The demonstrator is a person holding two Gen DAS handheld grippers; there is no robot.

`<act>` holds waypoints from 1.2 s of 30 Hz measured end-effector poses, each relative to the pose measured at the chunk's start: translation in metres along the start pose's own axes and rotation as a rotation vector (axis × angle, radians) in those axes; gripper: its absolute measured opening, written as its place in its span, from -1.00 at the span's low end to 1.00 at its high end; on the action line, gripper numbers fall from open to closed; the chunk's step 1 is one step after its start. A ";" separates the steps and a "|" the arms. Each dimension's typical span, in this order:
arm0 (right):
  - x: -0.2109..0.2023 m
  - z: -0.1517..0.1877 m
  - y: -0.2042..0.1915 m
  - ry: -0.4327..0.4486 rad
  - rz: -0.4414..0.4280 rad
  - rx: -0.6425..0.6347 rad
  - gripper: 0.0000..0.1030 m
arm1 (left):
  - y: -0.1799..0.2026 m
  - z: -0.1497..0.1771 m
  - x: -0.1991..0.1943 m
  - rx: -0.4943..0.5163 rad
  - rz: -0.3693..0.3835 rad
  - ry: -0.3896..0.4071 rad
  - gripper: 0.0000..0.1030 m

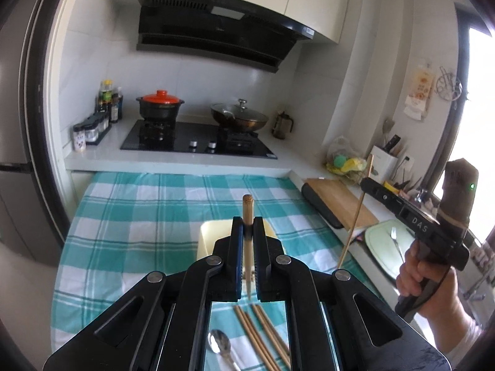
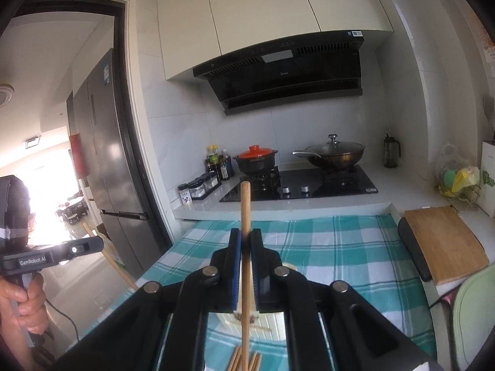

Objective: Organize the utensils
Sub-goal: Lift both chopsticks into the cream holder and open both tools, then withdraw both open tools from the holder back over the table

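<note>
My left gripper [image 1: 248,221] is shut on a wooden chopstick [image 1: 248,210] that points up and away, held above a cream utensil box [image 1: 206,241] on the checked cloth. My right gripper [image 2: 246,232] is shut on another wooden chopstick [image 2: 245,204], upright, above the same cream box [image 2: 272,327]. The right gripper and its chopstick [image 1: 359,207] also show at the right of the left wrist view. Several chopsticks [image 1: 263,337] and a metal spoon [image 1: 220,344] lie on the cloth below the left gripper. More chopsticks [image 2: 238,360] lie below the right gripper.
A teal checked cloth [image 1: 139,216] covers the counter. Behind it is a black hob [image 1: 191,140] with a red-lidded pot [image 1: 160,105] and a lidded wok [image 1: 239,116]. A wooden cutting board [image 2: 442,241] and a pale green tray [image 1: 386,247] with a fork lie to the right. A fridge [image 2: 108,154] stands at the left.
</note>
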State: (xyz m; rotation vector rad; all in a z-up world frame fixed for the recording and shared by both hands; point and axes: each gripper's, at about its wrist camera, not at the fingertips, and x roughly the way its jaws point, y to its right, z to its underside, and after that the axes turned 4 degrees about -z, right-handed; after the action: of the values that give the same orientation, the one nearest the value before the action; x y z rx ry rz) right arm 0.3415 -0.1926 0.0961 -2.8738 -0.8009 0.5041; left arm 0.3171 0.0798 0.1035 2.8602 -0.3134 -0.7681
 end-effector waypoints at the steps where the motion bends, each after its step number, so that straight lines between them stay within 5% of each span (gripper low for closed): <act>1: 0.010 -0.009 0.001 0.009 0.000 -0.003 -0.88 | 0.000 -0.007 0.007 0.005 -0.011 0.006 -0.93; 10: 0.116 -0.037 0.025 0.051 0.003 -0.014 -0.88 | -0.008 -0.037 0.096 0.015 -0.058 -0.055 -0.93; 18: 0.201 0.015 0.060 -0.128 0.017 0.029 -0.88 | -0.018 -0.009 0.176 0.010 -0.071 -0.220 -0.93; 27: 0.230 0.050 0.083 -0.270 0.044 0.075 -0.86 | -0.007 0.006 0.217 0.055 -0.128 -0.300 -0.85; 28: 0.233 0.051 0.084 -0.287 0.054 0.077 -0.80 | -0.006 0.005 0.218 0.052 -0.136 -0.308 -0.59; 29: 0.235 0.051 0.084 -0.306 0.067 0.077 -0.72 | -0.006 0.005 0.218 0.049 -0.147 -0.311 -0.12; 31: 0.231 0.048 0.085 -0.319 0.086 0.082 -0.12 | -0.008 0.003 0.207 0.036 -0.175 -0.278 0.36; 36: 0.183 0.029 0.077 -0.279 0.111 0.044 -0.01 | -0.010 0.010 0.151 0.045 -0.179 -0.211 0.61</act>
State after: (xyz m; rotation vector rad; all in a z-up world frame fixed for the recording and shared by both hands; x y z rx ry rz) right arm 0.5162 -0.1620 0.0018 -2.8557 -0.6566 0.9397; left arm 0.4414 0.0522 0.0213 2.8808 -0.1013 -1.1140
